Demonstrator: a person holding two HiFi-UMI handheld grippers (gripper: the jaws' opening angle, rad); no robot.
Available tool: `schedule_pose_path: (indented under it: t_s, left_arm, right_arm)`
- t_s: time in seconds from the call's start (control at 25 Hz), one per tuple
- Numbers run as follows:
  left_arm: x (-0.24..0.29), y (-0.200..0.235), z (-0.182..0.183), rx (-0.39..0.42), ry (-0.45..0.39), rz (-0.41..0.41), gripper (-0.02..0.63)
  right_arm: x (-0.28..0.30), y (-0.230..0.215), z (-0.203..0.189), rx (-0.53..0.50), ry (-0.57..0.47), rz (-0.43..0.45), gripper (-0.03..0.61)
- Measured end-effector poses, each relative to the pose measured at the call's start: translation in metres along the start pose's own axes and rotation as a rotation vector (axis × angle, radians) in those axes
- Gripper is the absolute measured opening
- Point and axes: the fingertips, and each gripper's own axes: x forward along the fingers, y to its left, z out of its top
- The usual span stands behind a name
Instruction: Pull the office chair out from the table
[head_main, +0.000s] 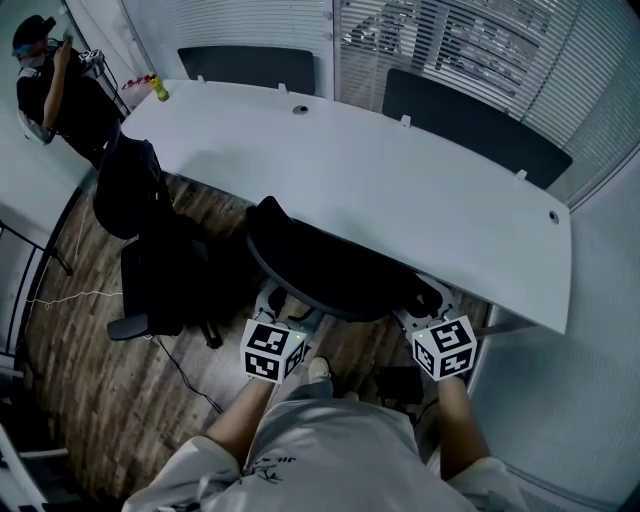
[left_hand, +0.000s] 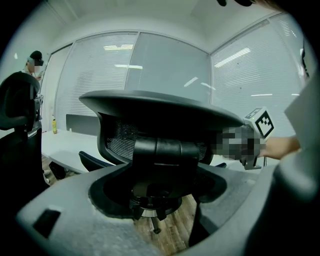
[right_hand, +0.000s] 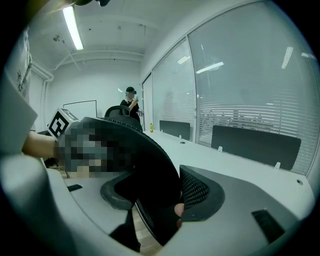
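A black office chair (head_main: 340, 272) stands tucked against the near edge of the long white table (head_main: 400, 170), its curved backrest toward me. My left gripper (head_main: 283, 305) is shut on the backrest's left edge. In the left gripper view the black frame (left_hand: 165, 150) fills the gap between the grey jaws of the left gripper (left_hand: 165, 170). At the right edge, my right gripper (head_main: 418, 310) is likewise shut on the backrest. The right gripper view shows the right gripper (right_hand: 160, 192) with the black backrest rim (right_hand: 145, 155) pinched between its pads. The chair's seat and base are mostly hidden.
A second black chair (head_main: 140, 225), draped with dark cloth, stands to the left on the wooden floor. A person (head_main: 55, 90) stands at the far left corner. A yellow bottle (head_main: 158, 88) sits on the table's end. Dark divider panels (head_main: 470, 125) line the far side. A cable (head_main: 180, 375) trails on the floor.
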Motion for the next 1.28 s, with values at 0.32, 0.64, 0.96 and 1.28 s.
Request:
schedule_pose_path:
  t_s: [0.32, 0.64, 0.96, 1.28]
  left_arm:
    - [0.001, -0.011, -0.006, 0.009, 0.007, -0.002, 0.331]
    - [-0.008, -0.025, -0.012, 0.007, -0.001, 0.009, 0.331]
    - [-0.025, -0.042, -0.021, -0.001, 0.007, 0.021, 0.330]
    - [-0.047, -0.064, -0.031, -0.011, -0.003, 0.042, 0.330]
  right_arm:
    - [-0.010, -0.003, -0.004, -0.018, 0.010, -0.008, 0.209]
    - [-0.024, 0.000, -0.012, -0.014, 0.000, -0.001, 0.210]
    - [-0.044, 0.012, -0.020, -0.010, -0.008, 0.000, 0.210]
    - [-0.070, 0.025, -0.033, 0.000, -0.010, 0.014, 0.210]
